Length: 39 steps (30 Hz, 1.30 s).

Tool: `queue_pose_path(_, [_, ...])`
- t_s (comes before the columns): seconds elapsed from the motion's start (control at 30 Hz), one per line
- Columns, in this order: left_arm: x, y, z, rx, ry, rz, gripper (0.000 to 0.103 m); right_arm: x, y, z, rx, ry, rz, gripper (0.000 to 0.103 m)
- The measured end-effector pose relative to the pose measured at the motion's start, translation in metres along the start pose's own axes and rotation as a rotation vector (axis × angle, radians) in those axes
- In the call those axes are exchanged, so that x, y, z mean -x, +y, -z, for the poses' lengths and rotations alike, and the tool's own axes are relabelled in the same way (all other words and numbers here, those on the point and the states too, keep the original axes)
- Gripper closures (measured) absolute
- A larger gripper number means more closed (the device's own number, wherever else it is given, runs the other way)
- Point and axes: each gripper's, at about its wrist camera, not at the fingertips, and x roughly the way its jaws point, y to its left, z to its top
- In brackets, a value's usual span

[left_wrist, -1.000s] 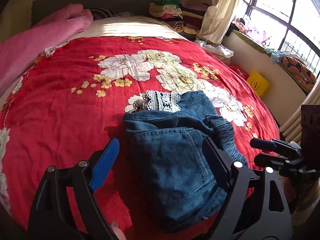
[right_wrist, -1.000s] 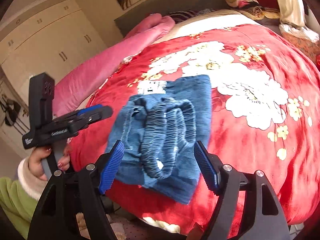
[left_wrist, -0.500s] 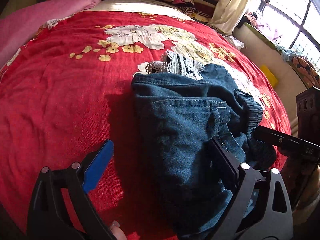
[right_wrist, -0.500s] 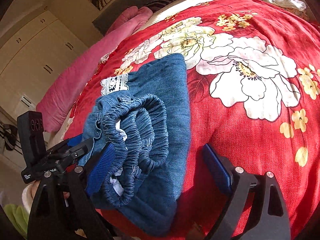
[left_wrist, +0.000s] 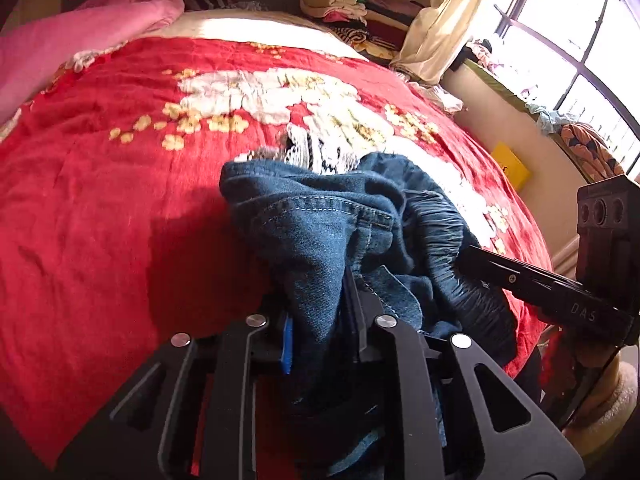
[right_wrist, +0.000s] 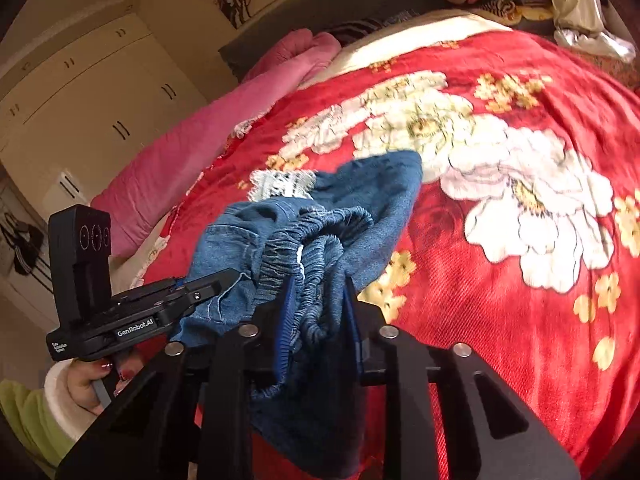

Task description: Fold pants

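Both claws have closed since a moment ago: left claw [left_wrist: 320, 320] pinches the denim pants [left_wrist: 340, 224], right claw [right_wrist: 316, 312] their elastic waistband [right_wrist: 320, 240], near the bed's [left_wrist: 100, 200] edge. Next, I judge, lift and fold forward evenly.

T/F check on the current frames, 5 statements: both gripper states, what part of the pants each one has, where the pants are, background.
1. The left hand-held gripper is shut on the denim pants. True.
2. The right hand-held gripper is open above the pants. False: it is shut on the elastic waistband.
3. The pants lie on a red floral blanket. True.
4. The pants are spread flat at full length. False: they are bunched and partly folded.
5. A pink quilt lies along the bed's edge. True.
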Motion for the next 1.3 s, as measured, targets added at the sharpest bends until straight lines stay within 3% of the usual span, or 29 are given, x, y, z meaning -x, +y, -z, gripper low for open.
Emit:
queue_pose_path(0.2, [0.02, 0.007, -0.038, -0.003, -0.105, -0.021, 0.093, -0.008, 0.02, -0.038, 0.064, -0.039, 0.005, 0.084])
queue_pose_path(0.37, [0.011, 0.029, -0.061, 0.016, -0.151, -0.069, 0.091, -0.038, 0.011, -0.063, 0.067, -0.039, 0.03, 0.084])
queue_pose_path(0.53, [-0.026, 0.059, -0.057, 0.067, -0.064, -0.135, 0.085, -0.077, -0.009, -0.054, 0.039, 0.038, 0.101, 0.084])
queue_pose_path(0.7, [-0.034, 0.077, -0.043, 0.119, -0.032, -0.135, 0.062, -0.087, -0.035, -0.042, -0.051, 0.071, 0.119, 0.084])
queue_pose_path(0.83, [-0.036, 0.085, -0.04, 0.147, -0.027, -0.116, 0.055, -0.086, -0.044, -0.039, -0.102, 0.07, 0.106, 0.081])
queue_pose_path(0.93, [-0.03, 0.083, -0.04, 0.142, -0.029, -0.126, 0.052, -0.072, -0.038, -0.043, -0.097, 0.049, 0.128, 0.063])
queue_pose_path(1.0, [-0.021, 0.081, -0.04, 0.137, -0.038, -0.13, 0.047, -0.058, -0.033, -0.045, -0.093, 0.021, 0.132, 0.046])
queue_pose_path(1.07, [-0.008, 0.078, -0.039, 0.132, -0.051, -0.126, 0.042, -0.04, -0.025, -0.045, -0.073, -0.01, 0.134, 0.044])
queue_pose_path(1.2, [0.017, 0.068, -0.031, 0.113, -0.083, -0.131, 0.031, -0.009, -0.007, -0.041, -0.02, -0.071, 0.155, 0.029])
queue_pose_path(1.3, [0.034, 0.061, -0.022, 0.119, -0.092, -0.132, 0.022, 0.011, 0.004, -0.035, 0.003, -0.106, 0.166, 0.024])
